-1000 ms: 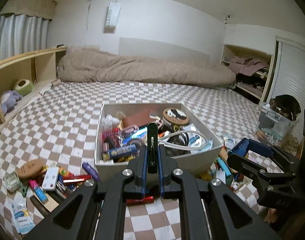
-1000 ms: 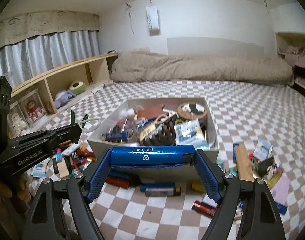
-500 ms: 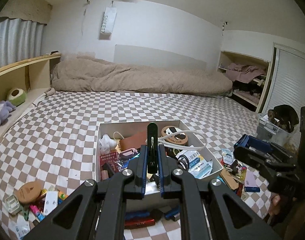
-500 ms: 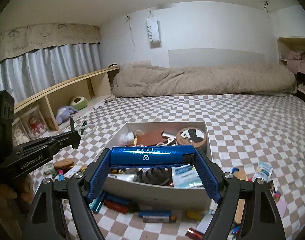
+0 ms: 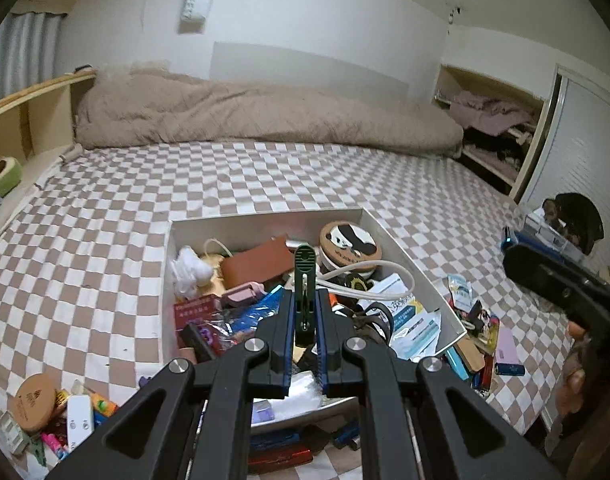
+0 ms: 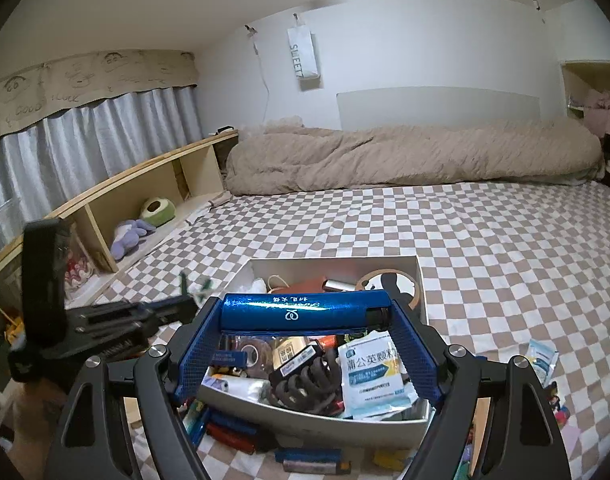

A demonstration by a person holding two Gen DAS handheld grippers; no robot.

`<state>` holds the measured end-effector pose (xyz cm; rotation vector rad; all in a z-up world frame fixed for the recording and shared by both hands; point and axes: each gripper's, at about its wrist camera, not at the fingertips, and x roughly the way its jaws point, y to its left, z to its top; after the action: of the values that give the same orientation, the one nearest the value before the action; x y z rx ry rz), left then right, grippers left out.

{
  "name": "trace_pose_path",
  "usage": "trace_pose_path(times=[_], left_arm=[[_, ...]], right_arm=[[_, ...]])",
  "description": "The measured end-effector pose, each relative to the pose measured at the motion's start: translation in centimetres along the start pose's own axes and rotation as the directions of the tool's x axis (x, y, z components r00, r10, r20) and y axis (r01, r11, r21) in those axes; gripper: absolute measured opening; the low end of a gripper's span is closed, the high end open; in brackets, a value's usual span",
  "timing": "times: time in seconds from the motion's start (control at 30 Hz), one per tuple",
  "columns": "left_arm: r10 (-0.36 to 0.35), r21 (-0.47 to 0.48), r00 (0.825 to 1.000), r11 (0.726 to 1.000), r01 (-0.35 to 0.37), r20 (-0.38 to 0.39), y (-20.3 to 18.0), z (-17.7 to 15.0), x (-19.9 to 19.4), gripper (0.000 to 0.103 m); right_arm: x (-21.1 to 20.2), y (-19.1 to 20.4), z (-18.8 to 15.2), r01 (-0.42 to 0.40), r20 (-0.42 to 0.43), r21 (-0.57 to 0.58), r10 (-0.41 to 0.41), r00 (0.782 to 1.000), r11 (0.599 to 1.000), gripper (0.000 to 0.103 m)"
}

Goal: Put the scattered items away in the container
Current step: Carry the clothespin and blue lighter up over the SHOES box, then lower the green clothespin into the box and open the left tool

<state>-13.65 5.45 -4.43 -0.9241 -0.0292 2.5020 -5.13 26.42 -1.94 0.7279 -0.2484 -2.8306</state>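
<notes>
The left gripper (image 5: 305,312) is pinched tight on a dark green plastic clip (image 5: 305,276) that stands upright between its fingers, above the open white rectangular box (image 5: 409,260) on the checkered bedspread (image 5: 265,176). The right gripper (image 6: 305,316) clamps a shiny blue cylindrical tube (image 6: 301,310) crosswise by its ends, over the box's near edge. The box is crammed with clutter, and loose items (image 5: 53,412) lie scattered to its left and right.
</notes>
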Motion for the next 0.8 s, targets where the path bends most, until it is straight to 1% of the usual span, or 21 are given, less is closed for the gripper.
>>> trace_pose_path(times=[0.13,0.27,0.43,0.47,0.5,0.53,0.57,0.63,0.7,0.8], left_arm=[[-0.007,0.005,0.999,1.0,0.007,-0.054,-0.3,-0.4,2.1,0.01],[-0.003,0.012,0.993,1.0,0.005,-0.117,-0.5,-1.3,4.2,0.01],[0.024,0.049,0.987,0.999,-0.016,-0.157,-1.0,-2.4,5.8,0.01],[0.028,0.05,0.986,0.999,-0.02,-0.162,-0.9,-2.5,6.0,0.018],[0.035,0.054,0.985,0.998,-0.027,-0.169,-0.9,-2.6,6.2,0.029],[0.048,0.061,0.983,0.997,-0.038,-0.175,-0.9,-2.8,6.4,0.064],[0.061,0.067,0.984,0.996,-0.051,-0.168,-0.9,-2.9,6.4,0.083],[0.089,0.089,0.987,0.993,-0.077,-0.136,-0.9,-3.1,6.0,0.083],[0.103,0.102,0.986,0.991,-0.09,-0.132,-0.8,-3.2,5.9,0.083],[0.102,0.091,0.987,0.992,-0.091,-0.128,-0.1,-3.4,5.4,0.083]], right_arm=[[0.7,-0.4,0.0,-0.008,-0.017,0.022,0.008,1.0,1.0,0.083],[1.5,-0.9,0.0,-0.007,-0.035,0.04,0.008,0.999,0.999,0.083],[2.3,-1.3,0.0,-0.003,-0.056,0.053,0.006,0.998,0.999,0.083],[2.5,-1.3,0.1,-0.002,-0.06,0.053,0.006,0.998,0.999,0.083],[2.7,-1.3,0.1,-0.002,-0.064,0.053,0.005,0.998,0.999,0.083],[2.9,-1.4,0.1,-0.001,-0.067,0.053,0.004,0.998,0.999,0.083],[3.1,-1.4,0.1,0.001,-0.071,0.055,0.002,0.997,0.998,0.083],[3.5,-1.5,0.1,0.002,-0.078,0.058,0.002,0.997,0.998,0.083],[4.0,-1.5,0.2,0.001,-0.088,0.059,0.005,0.996,0.998,0.083],[4.8,-1.6,0.2,-0.001,-0.106,0.061,0.007,0.994,0.998,0.083]])
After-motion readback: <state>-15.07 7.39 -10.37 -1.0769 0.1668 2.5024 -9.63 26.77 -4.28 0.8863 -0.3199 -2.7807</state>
